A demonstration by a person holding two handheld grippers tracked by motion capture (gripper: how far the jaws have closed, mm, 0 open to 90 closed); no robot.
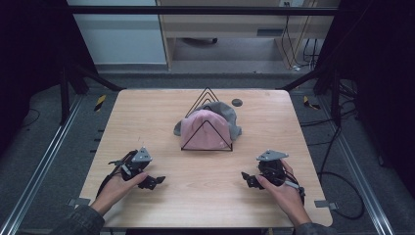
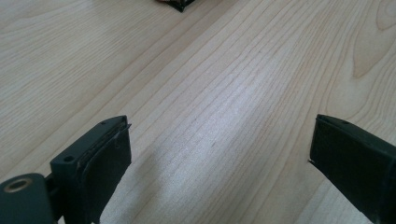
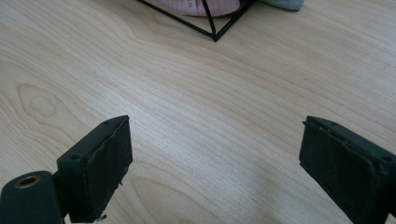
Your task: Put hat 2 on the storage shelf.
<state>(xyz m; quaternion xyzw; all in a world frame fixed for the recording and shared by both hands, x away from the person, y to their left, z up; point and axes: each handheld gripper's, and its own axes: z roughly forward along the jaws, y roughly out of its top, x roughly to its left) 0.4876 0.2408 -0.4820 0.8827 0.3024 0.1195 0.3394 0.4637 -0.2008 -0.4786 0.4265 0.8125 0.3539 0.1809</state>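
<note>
Resting near the table's (image 1: 161, 105) near edge, the left gripper (image 1: 155, 181) and right gripper (image 1: 248, 178) gape, jaws spread (nothing held). Farther off, a pink beanie (image 1: 205, 129) sits in a black wire rack (image 1: 206, 96).

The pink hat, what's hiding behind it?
Behind the pink hat a grey hat peeks out, both in the black wire rack. Most of the grey one is covered.

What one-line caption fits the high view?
Pink knit cap and grey cap on a black wire rack; open left gripper and right gripper rest on the wooden table.
</note>
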